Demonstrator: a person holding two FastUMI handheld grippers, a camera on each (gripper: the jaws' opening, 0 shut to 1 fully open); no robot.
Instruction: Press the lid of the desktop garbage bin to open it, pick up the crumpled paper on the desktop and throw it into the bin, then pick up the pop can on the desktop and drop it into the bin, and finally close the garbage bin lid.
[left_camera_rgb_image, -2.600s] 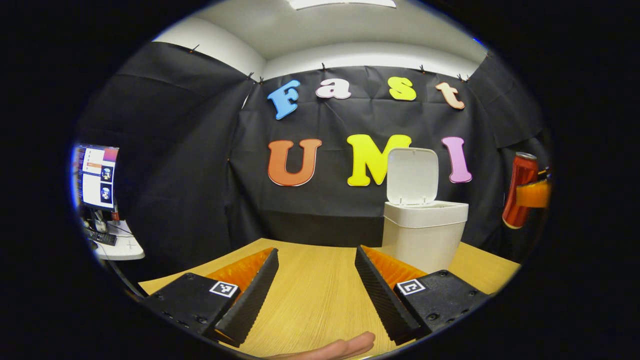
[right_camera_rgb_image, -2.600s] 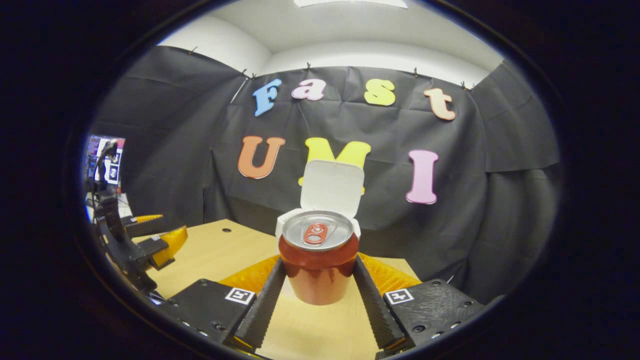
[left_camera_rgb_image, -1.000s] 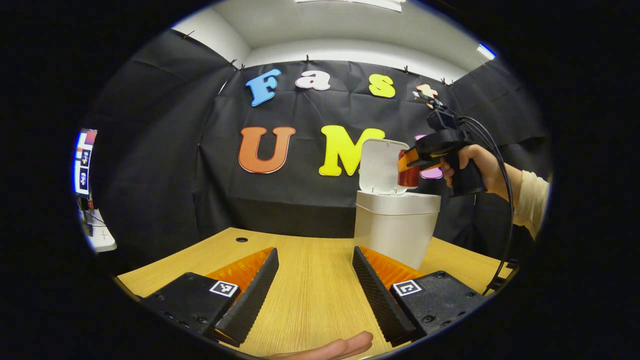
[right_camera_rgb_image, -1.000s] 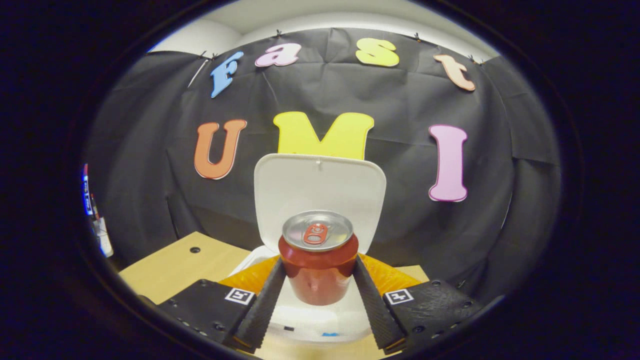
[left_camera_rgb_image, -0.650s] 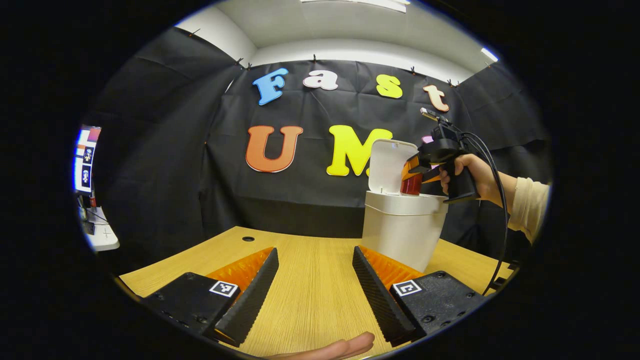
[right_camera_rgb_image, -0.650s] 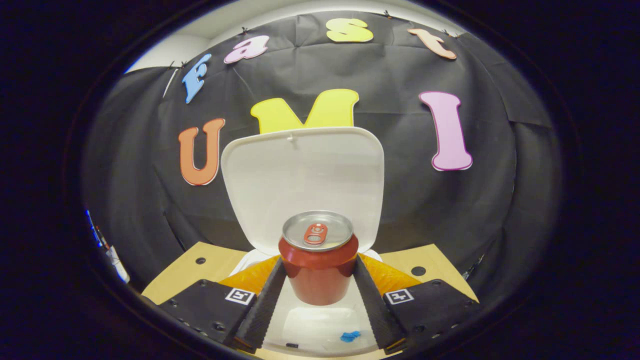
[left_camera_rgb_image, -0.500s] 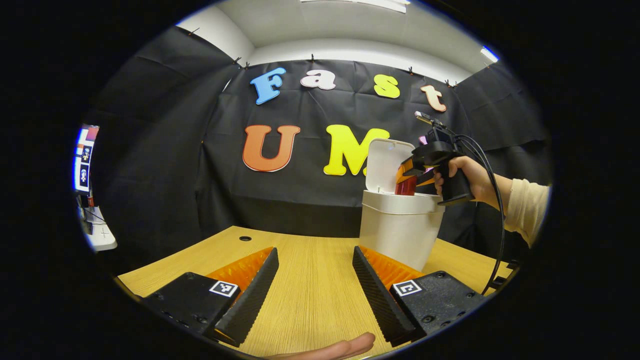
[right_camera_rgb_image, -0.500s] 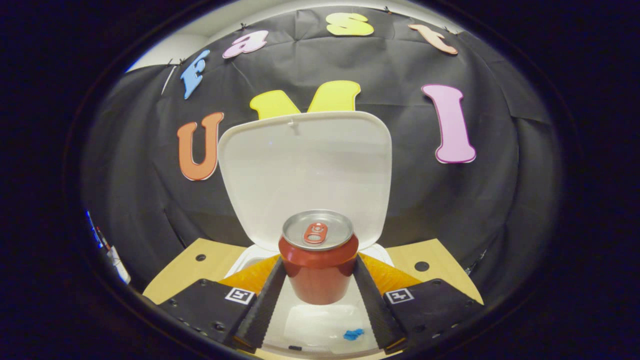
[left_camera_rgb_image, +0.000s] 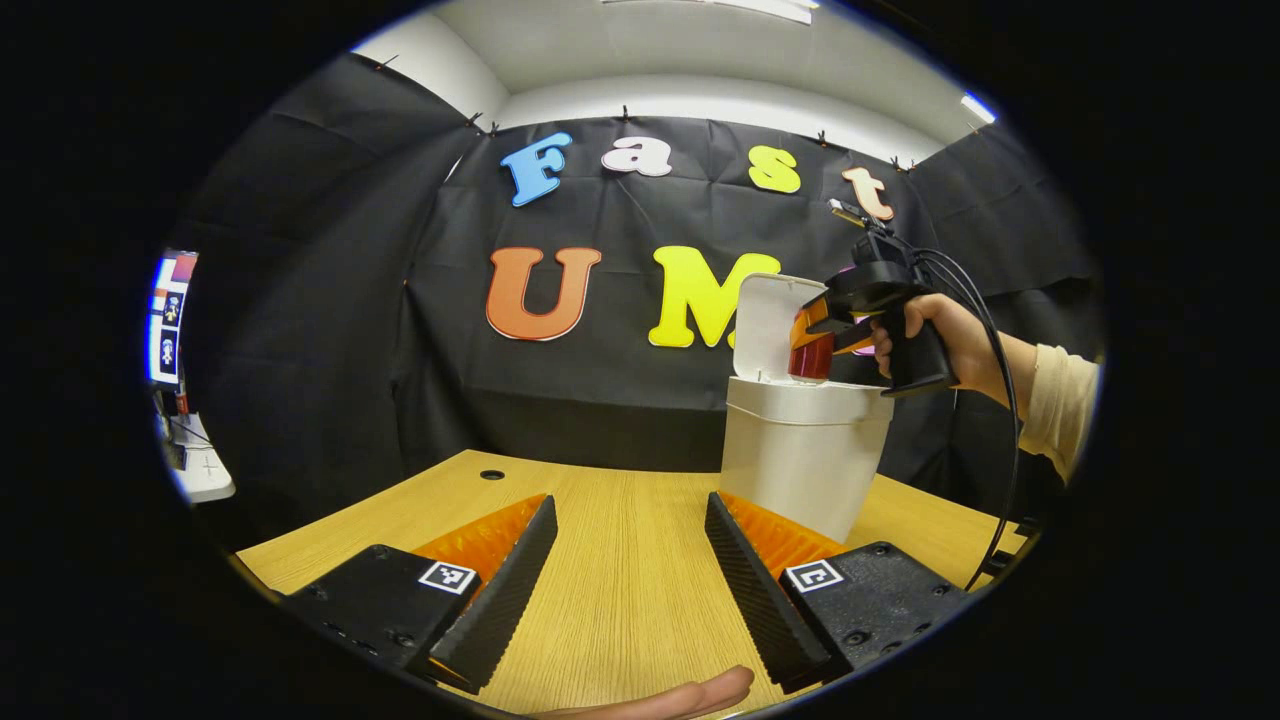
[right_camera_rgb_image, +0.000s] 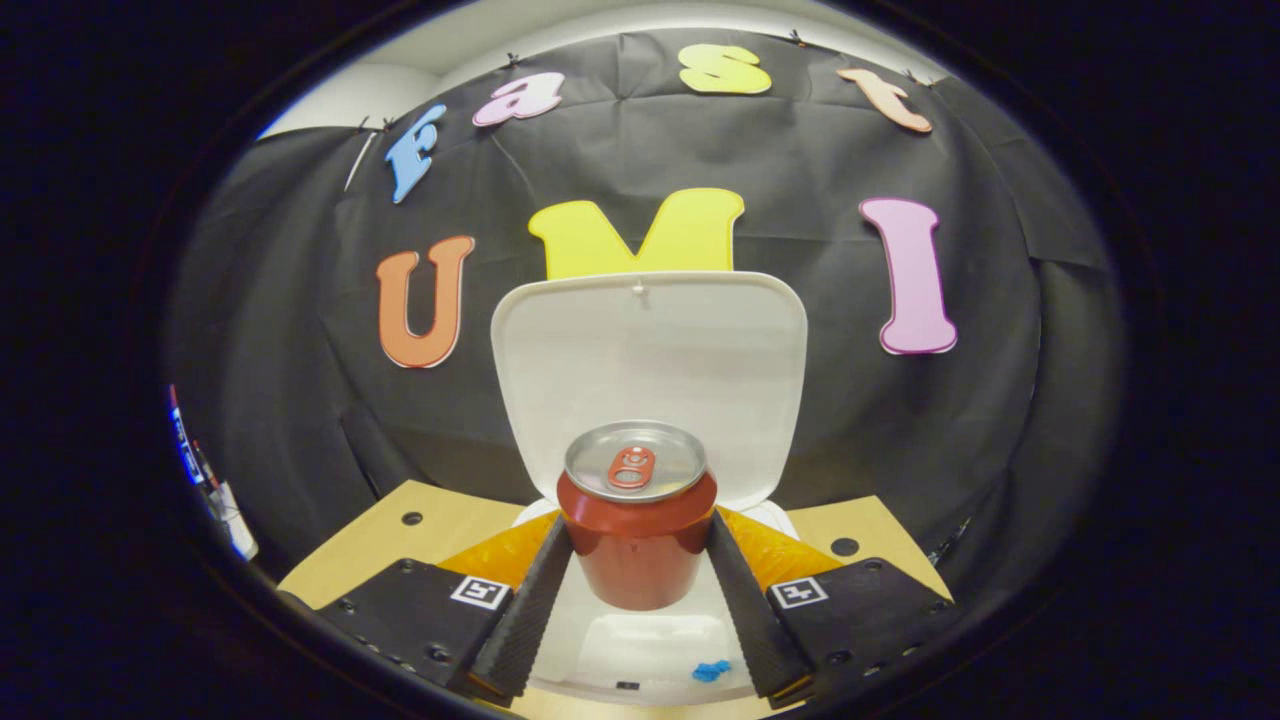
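Carried across from the worktop's (left_camera_rgb_image: 620, 560) far side, the pop can (right_camera_rgb_image: 637, 530) hung clamped in the right gripper's (right_camera_rgb_image: 637, 575) fingers over the open bin (left_camera_rgb_image: 805, 455), lid (right_camera_rgb_image: 648, 370) upright, drop and closing left, while the left gripper's (left_camera_rgb_image: 625, 575) fingers stood apart, idle.

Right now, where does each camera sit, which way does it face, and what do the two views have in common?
Left gripper view: rides the open left gripper low over the table, facing the bin; a fingertip shows below, and farther off the hand holding the right gripper.
Right gripper view: rides the right gripper, angled down over the bin's opening, shut on the pop can.
Shared: bin, its raised lid, pop can, table.
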